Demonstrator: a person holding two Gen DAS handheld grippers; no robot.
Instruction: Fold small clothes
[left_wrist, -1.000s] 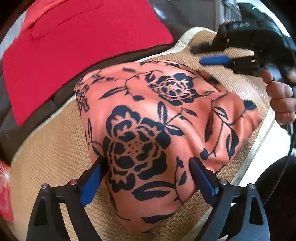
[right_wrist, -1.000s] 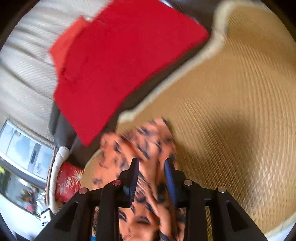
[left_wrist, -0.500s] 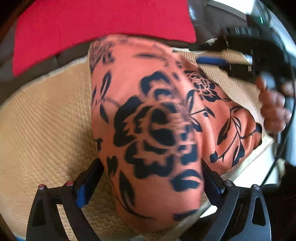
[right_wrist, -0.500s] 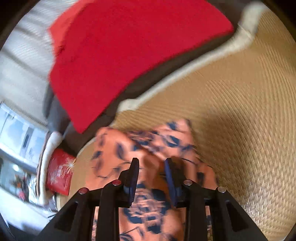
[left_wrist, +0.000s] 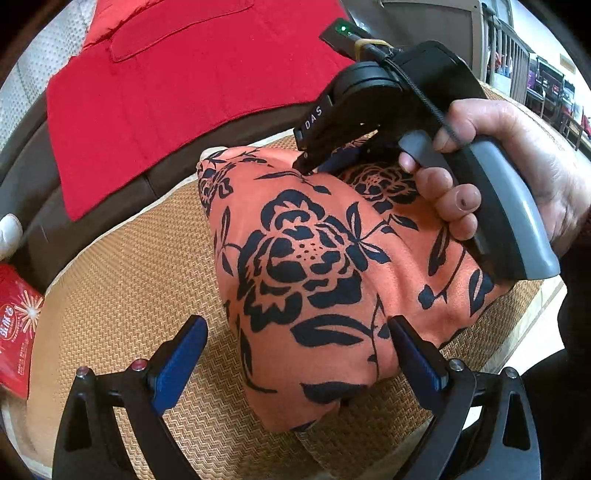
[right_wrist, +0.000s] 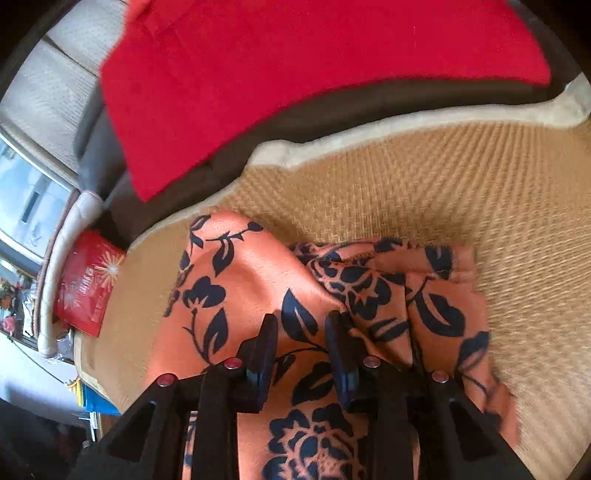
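Observation:
An orange garment with black flowers (left_wrist: 314, 258) lies bunched on a woven mat (left_wrist: 129, 277). My left gripper (left_wrist: 299, 350) stands open wide at its near end. The left finger is clear of the cloth and the right finger (left_wrist: 417, 354) rests against it. A person's hand (left_wrist: 498, 155) holds my right gripper (left_wrist: 314, 166) over the far part of the garment. In the right wrist view that gripper (right_wrist: 301, 339) is shut on a raised fold of the garment (right_wrist: 240, 288), which fills the gap between the pads.
A flat red cloth (left_wrist: 184, 92) lies beyond the mat on a dark seat, and also shows in the right wrist view (right_wrist: 295, 74). A red packet (left_wrist: 14, 332) sits off the mat's left side. The mat (right_wrist: 461, 184) has a pale border along its far edge.
The right gripper has swept across with a fold of the garment, so the spread cloth is now doubled over and bunched. The left gripper stayed near the same end, its left finger now clear.

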